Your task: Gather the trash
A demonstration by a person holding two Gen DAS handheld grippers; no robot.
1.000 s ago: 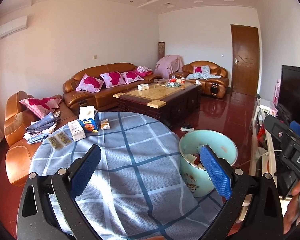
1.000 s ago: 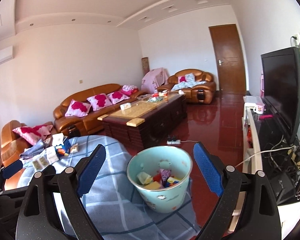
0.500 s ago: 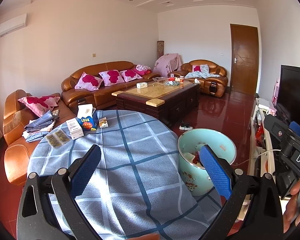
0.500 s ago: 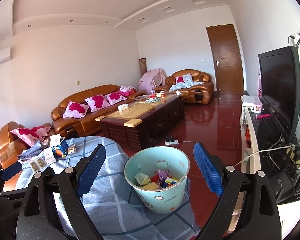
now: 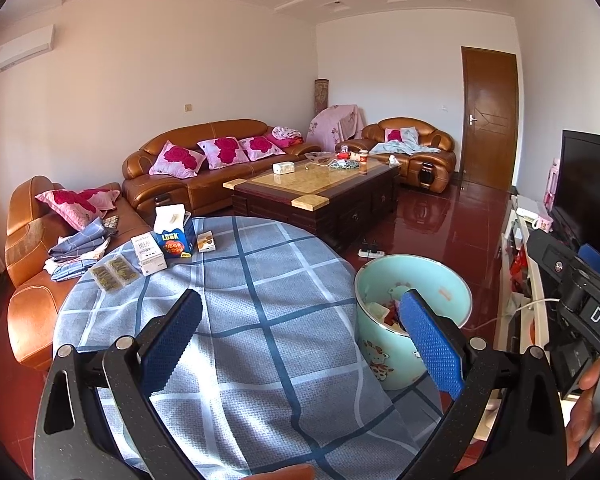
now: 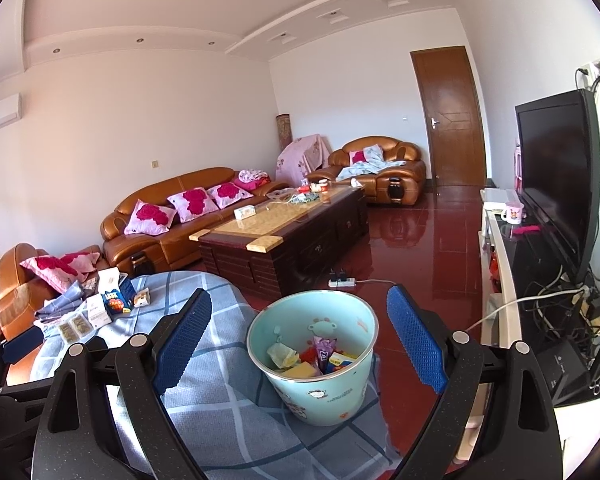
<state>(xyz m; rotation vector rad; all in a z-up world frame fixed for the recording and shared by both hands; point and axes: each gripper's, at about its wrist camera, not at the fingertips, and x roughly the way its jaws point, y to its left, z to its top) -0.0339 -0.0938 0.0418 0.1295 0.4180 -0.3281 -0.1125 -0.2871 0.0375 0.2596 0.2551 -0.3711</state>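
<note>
Both grippers pulled back, jaws wide apart and empty, so reaching the far boxes (image 5: pixel 168 240) might knock the pale-blue plastic bin (image 6: pixel 342 392) beside the right jaws.

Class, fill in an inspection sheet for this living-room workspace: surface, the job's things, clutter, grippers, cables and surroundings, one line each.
Surface: round table under a blue checked cloth, mostly bare.
Job's things: turquoise trash bin beside the table's edge, holding wrappers and cartons; whether it stands on the floor cannot be told.
Clutter: blue carton, white box, small packet and two flat sachets, grouped at the table's far left edge.
Grippers: left gripper and right gripper both open, holding nothing.
Cables: power strip on the floor; tangled leads by the TV stand.
Surroundings: leather sofas, coffee table, television, closed door.
</note>
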